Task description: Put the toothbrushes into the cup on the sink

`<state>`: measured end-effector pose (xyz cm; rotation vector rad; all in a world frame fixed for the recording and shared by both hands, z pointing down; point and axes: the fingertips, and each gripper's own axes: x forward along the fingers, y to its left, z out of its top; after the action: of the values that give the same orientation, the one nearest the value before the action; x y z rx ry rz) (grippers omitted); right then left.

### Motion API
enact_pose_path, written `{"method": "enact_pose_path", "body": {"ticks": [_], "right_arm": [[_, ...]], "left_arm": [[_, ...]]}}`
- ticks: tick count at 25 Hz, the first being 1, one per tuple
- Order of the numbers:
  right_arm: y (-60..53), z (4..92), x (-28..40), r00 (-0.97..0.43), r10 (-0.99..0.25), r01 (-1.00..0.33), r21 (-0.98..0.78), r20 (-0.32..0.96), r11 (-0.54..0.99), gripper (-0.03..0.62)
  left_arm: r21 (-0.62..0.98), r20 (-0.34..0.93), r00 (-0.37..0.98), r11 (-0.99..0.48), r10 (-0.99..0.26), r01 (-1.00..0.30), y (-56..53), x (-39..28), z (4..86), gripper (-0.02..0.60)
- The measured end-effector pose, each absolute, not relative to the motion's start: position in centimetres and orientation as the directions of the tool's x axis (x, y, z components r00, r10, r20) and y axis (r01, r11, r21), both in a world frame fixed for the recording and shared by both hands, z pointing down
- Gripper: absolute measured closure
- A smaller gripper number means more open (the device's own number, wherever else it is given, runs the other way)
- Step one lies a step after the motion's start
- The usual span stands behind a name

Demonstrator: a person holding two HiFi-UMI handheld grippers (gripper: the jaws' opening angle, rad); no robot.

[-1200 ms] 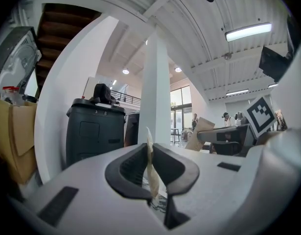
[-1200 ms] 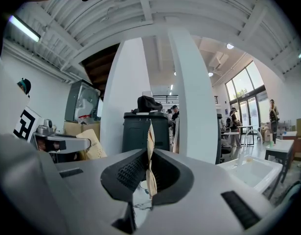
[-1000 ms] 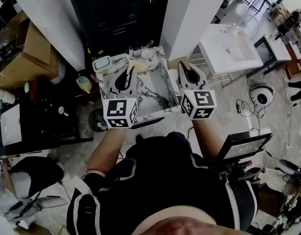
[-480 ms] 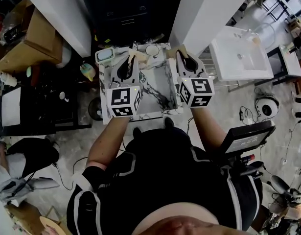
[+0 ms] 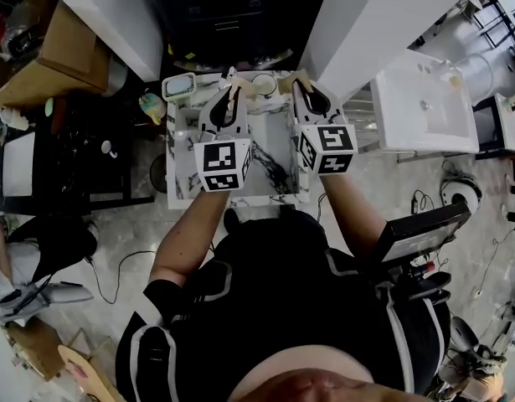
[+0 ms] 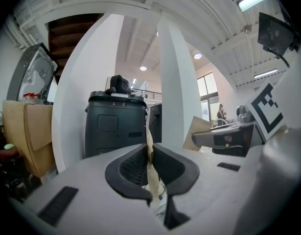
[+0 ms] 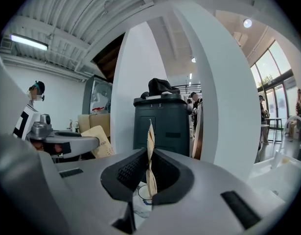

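Note:
A white cup (image 5: 263, 85) stands on the back rim of the marble sink (image 5: 270, 170). My left gripper (image 5: 229, 97) hangs over the sink's back left, just left of the cup, shut on a tan paper-wrapped toothbrush (image 5: 233, 96). In the left gripper view the toothbrush packet (image 6: 150, 168) stands upright between the pads, with the cup (image 6: 159, 192) below them. My right gripper (image 5: 302, 90) hovers just right of the cup, shut on a second tan packet (image 5: 301, 79). The right gripper view shows that packet (image 7: 150, 155) pinched upright above the cup (image 7: 142, 193).
A pale green soap dish (image 5: 178, 86) sits on the sink's back left corner. A dark cabinet (image 5: 224, 15) stands behind the sink between white pillars. A white basin (image 5: 424, 111) is to the right, cardboard boxes (image 5: 56, 57) to the left.
Both grippers have moved toward the back of the sink and closer to the cup, still holding their packets. The head view has shifted with them.

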<state>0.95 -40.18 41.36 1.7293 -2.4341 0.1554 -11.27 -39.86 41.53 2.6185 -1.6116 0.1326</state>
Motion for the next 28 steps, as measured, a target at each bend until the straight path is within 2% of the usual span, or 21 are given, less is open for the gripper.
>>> {"method": "enact_pose_path", "body": {"ticks": [28], "right_arm": [[-48.0,51.8,0.4,-0.426,-0.852,-0.903,-0.085,0.306,0.421,0.554]], "left_arm": [[-0.045,0.233,0.312,-0.331,-0.921,-0.943,-47.0,-7.1,50.5,0.545]]}}
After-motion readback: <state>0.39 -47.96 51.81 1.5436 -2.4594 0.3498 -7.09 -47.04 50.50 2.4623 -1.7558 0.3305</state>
